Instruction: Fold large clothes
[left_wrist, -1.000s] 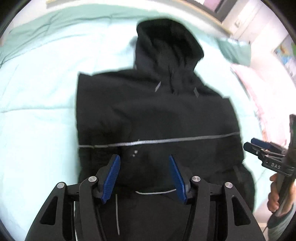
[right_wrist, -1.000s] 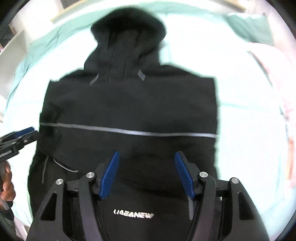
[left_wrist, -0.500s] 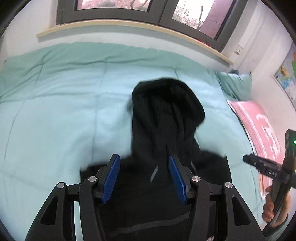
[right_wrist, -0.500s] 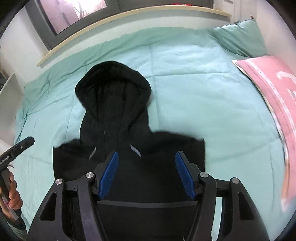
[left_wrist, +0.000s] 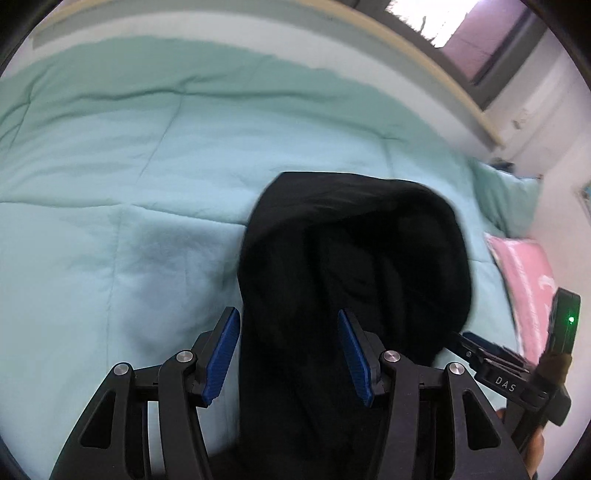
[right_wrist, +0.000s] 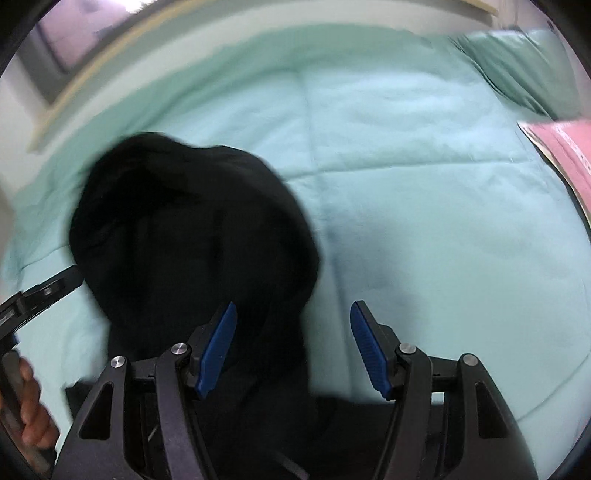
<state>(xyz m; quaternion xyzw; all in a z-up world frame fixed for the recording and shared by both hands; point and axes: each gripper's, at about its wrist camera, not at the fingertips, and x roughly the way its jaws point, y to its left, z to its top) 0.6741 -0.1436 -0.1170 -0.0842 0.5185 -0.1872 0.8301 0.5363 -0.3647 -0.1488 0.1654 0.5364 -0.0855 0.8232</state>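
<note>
Item: black hooded jacket (left_wrist: 354, 280) flat on bed (left_wrist: 110, 184), hood spread | Left hand-held gripper (left_wrist: 290, 354): open, empty, over hood | Right hand-held gripper (right_wrist: 291, 347): open, empty | Progress: hood not yet folded; body out of view

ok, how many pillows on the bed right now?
2. A green pillow lies at the bed's far right corner; a pink pillow lies just nearer, along the right edge. More could lie outside both views.
</note>
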